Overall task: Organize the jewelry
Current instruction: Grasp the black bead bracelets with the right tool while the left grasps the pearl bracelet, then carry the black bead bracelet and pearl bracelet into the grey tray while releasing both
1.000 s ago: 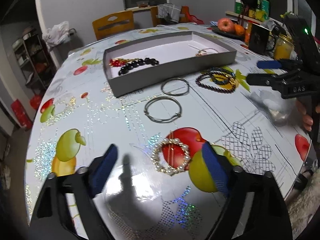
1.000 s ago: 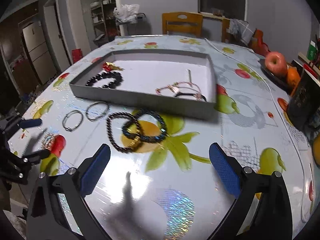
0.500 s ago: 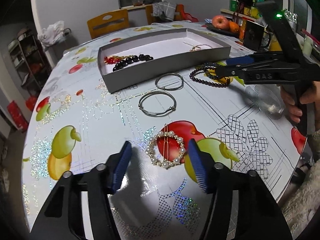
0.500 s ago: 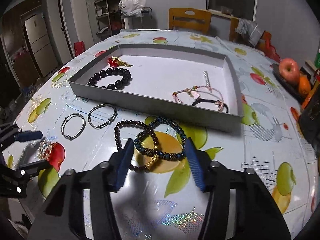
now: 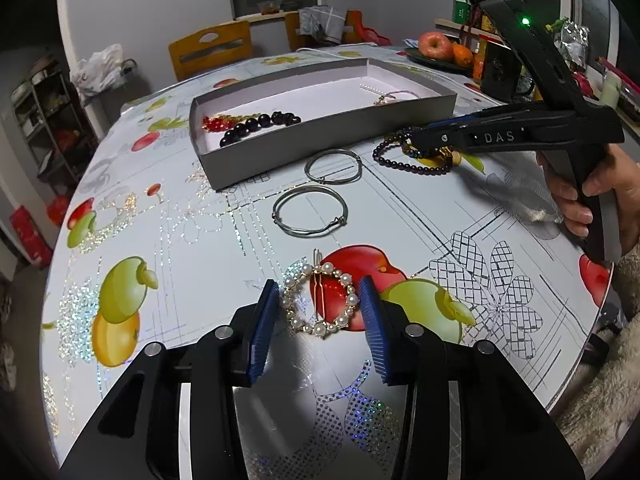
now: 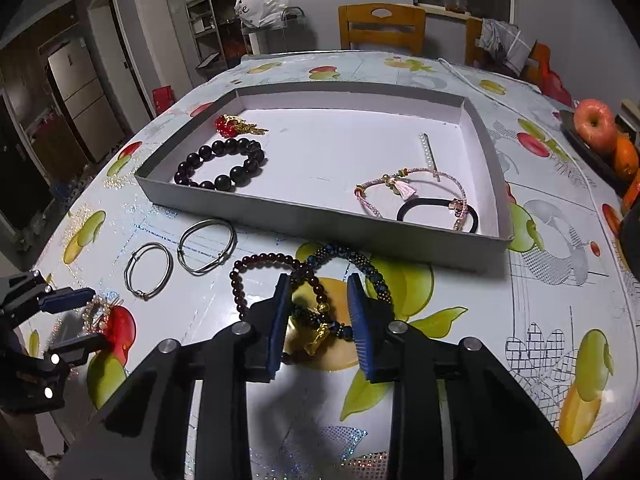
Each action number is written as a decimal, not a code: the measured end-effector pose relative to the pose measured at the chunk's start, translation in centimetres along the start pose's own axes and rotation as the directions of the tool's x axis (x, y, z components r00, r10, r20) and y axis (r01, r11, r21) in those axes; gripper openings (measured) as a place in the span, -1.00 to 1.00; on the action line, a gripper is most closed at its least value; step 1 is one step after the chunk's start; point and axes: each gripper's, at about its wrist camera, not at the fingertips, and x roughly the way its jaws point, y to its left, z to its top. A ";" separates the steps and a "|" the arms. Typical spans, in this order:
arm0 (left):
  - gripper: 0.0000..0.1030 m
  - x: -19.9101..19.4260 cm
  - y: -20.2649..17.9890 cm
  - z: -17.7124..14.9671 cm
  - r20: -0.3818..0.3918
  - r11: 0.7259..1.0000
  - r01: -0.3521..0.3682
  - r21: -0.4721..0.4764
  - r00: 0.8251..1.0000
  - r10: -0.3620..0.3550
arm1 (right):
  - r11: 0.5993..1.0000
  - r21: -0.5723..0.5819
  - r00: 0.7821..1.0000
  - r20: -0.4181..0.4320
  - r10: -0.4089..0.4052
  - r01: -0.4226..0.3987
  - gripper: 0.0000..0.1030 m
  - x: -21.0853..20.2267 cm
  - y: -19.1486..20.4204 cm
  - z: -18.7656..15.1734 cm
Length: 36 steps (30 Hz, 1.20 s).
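Observation:
A pearl ring clip (image 5: 320, 330) lies on the fruit-print tablecloth between the blue pads of my left gripper (image 5: 319, 300). Its jaws are closing and a thin gap shows on each side of the pearls. My right gripper (image 6: 318, 292) straddles the overlap of a dark red bead bracelet (image 6: 240, 280) and a blue bead bracelet (image 6: 376, 276) with a gold charm. Those jaws are closing too, and the pads stand apart from the beads. The grey tray (image 6: 320, 220) holds a black bead bracelet (image 6: 224, 160), a red charm, a pink bracelet and a black hair tie.
Two silver bangles (image 5: 310, 216) (image 5: 334, 166) lie between the tray (image 5: 320, 140) and the pearl clip. A plate with an apple (image 6: 594, 124) and oranges sits far right, beside dark containers. Wooden chairs stand behind the table. The table edge curves close on the right.
Both pairs of jaws have narrowed a lot. The right gripper has moved forward and now straddles the bead bracelets. The left gripper has stayed over the pearl clip.

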 end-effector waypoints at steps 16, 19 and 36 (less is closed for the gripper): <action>-0.17 -1.6 0.1 0.5 0.060 1.000 -0.028 0.014 0.998 0.027 | 0.998 -0.007 0.992 0.108 0.058 -0.058 -0.88 -3.6 0.3 -0.1; -0.17 -2.6 0.3 1.0 0.085 0.999 -0.038 0.013 0.996 0.037 | 0.998 -0.012 0.985 0.158 0.063 -0.062 -0.88 -5.8 0.3 0.1; -0.17 -5.4 1.4 7.4 0.198 0.999 -0.041 0.033 0.980 0.034 | 1.000 -0.005 0.964 0.265 0.026 -0.026 -0.88 -11.8 -2.0 3.3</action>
